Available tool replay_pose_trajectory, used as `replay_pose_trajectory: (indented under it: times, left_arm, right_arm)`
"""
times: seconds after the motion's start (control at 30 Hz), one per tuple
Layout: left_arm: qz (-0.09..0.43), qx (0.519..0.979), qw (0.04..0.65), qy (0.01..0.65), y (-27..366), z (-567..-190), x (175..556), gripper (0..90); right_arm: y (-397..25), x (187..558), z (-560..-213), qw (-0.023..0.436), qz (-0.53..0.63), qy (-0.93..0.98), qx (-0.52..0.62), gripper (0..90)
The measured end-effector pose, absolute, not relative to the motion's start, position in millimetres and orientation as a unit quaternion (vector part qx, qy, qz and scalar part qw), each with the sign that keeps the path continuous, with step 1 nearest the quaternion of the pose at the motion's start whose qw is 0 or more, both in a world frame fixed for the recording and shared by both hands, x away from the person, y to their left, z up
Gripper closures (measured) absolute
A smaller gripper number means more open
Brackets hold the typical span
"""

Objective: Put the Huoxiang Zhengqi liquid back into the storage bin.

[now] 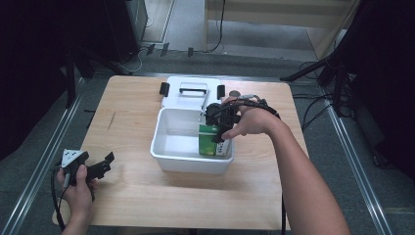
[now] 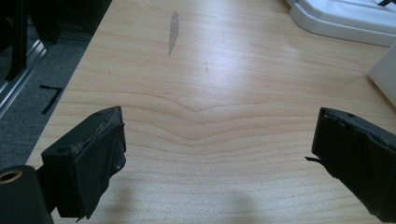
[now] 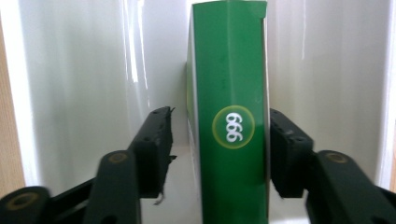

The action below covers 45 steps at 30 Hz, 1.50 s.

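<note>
Green carton [image 3: 229,116]: standing upright inside the white tub [image 1: 169,147], over at its right end, "999" badge on the narrow face
Right gripper [image 3: 218,140]: fingers straddle the carton; right one looks flush on it, left one has a gap, so not really clamped
Lid [image 1: 188,93]: white, handle up, lying on the bench [image 1: 137,191] just behind the tub
Left gripper [image 2: 219,149]: fingers spread wide, nothing in them, near the bench's front-left corner
</note>
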<state>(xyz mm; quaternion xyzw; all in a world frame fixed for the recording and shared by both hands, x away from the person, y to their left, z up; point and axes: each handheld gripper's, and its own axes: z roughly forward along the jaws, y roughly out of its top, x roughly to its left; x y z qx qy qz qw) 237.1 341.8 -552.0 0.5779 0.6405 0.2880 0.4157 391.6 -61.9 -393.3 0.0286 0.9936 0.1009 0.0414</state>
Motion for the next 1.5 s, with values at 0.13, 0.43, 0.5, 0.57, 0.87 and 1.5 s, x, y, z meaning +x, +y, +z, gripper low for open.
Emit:
replay_pose_trajectory:
  times: [0.13,0.43,0.5,0.57,0.87,1.5]
  left_arm:
    - [0.289,0.579,0.415,0.64,341.6,-552.0,237.0,3.8]
    - [0.288,0.579,0.415,0.64,341.9,-552.0,237.0,3.8]
    - [0.288,0.579,0.415,0.64,341.8,-552.0,237.2,3.8]
    - [0.288,0.579,0.415,0.64,341.8,-552.0,237.1,3.8]
    - [0.289,0.58,0.414,0.639,341.8,-552.0,237.2,3.8]
    - [0.291,0.582,0.412,0.638,340.9,-552.0,237.5,3.8]
  right_arm:
    - [-63.5,390.0,-391.2,0.045,0.1,0.993,0.034,38.2]
    - [-70.2,382.7,-372.0,0.085,0.147,0.981,0.095,6.8]
    - [-72.0,382.7,-369.6,0.08,0.165,0.977,0.108,0.0]
    - [-75.5,383.1,-366.2,0.078,0.184,0.972,0.126,0.0]
    - [-98.8,387.3,-357.6,0.105,0.268,0.939,0.189,0.0]
    - [-166.3,385.5,-371.6,0.176,0.363,0.857,0.32,0.0]
